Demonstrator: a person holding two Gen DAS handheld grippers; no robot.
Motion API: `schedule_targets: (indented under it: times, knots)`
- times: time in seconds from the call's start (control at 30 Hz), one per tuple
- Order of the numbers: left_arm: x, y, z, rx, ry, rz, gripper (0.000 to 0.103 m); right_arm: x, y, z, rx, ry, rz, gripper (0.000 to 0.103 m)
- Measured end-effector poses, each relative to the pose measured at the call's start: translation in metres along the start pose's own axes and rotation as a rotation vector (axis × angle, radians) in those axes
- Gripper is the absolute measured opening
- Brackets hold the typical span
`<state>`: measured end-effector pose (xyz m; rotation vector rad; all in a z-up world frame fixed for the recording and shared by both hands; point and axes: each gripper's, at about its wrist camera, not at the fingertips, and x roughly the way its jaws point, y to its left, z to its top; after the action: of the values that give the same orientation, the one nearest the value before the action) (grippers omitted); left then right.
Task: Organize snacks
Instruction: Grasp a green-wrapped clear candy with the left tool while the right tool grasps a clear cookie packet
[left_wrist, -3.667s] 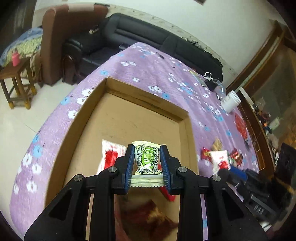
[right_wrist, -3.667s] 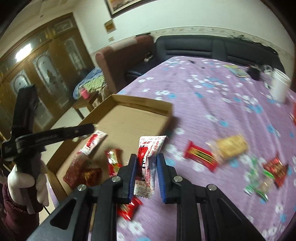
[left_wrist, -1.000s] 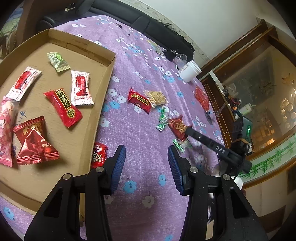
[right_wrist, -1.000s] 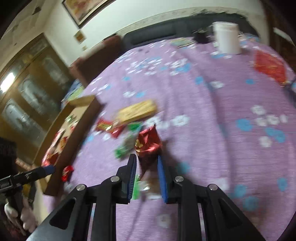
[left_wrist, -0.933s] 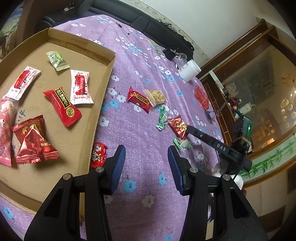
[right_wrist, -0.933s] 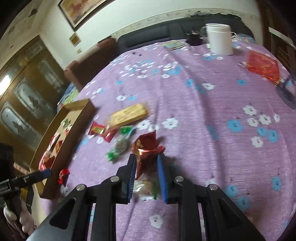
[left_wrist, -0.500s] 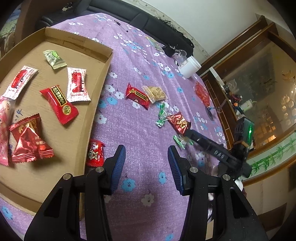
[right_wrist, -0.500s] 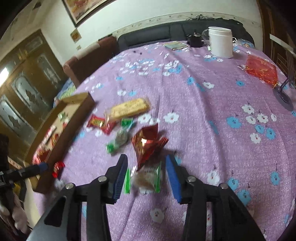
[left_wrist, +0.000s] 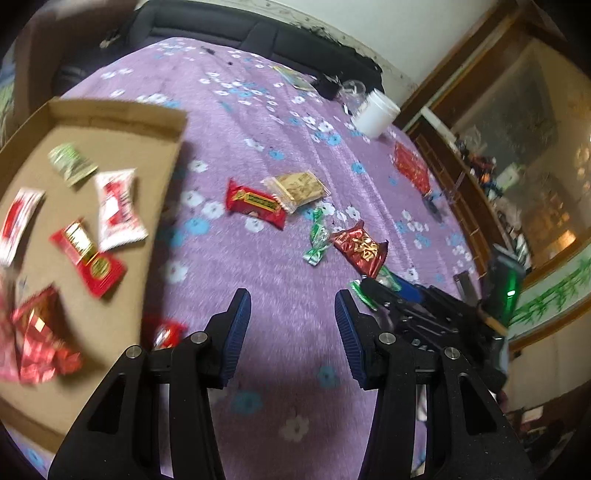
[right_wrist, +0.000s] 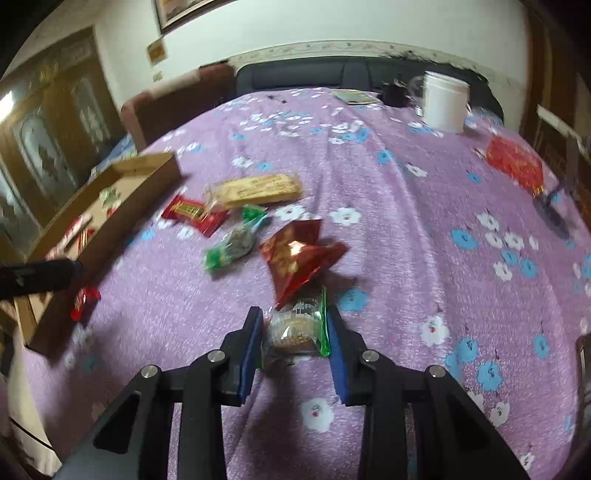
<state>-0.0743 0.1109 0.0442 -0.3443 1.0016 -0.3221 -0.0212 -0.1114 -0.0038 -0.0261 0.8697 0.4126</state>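
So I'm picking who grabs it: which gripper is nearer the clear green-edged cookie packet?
Right. The right gripper straddles the cookie packet, jaws closing around it. The left gripper hangs open over bare cloth, well short of it.

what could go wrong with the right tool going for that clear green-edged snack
The right tool is closing around the green-edged packet, but the red foil packet overlaps its far end and could get dragged along or pinched. The packet is flat on soft cloth, so the pads may slip off it.
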Motion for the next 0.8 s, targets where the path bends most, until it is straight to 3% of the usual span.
schedule_targets:
  times: [0.3,0.57,0.7,0.73,0.77,0.8]
  knots:
    - [0.068,-0.027,0.032,0.089,0.096,0.067,0.046,-0.001,-0.012,0.003,0.063,0.003,0.05,0.036]
    - [0.102,-0.041,0.047,0.144,0.103,0.111,0.046,-0.002,-0.013,0.003,0.07,0.008,0.058,0.036]
    - [0.106,-0.051,0.045,0.231,0.069,0.144,0.046,-0.002,-0.013,0.002,0.069,0.008,0.056,0.036]
    - [0.106,-0.053,0.043,0.249,0.059,0.162,0.039,-0.002,-0.012,0.002,0.068,0.008,0.053,0.036]
    - [0.106,-0.055,0.041,0.273,0.045,0.181,0.022,-0.002,-0.012,0.002,0.067,0.007,0.047,0.035]
    - [0.107,-0.056,0.038,0.292,0.037,0.189,0.018,-0.003,-0.012,0.002,0.066,0.004,0.033,0.035]
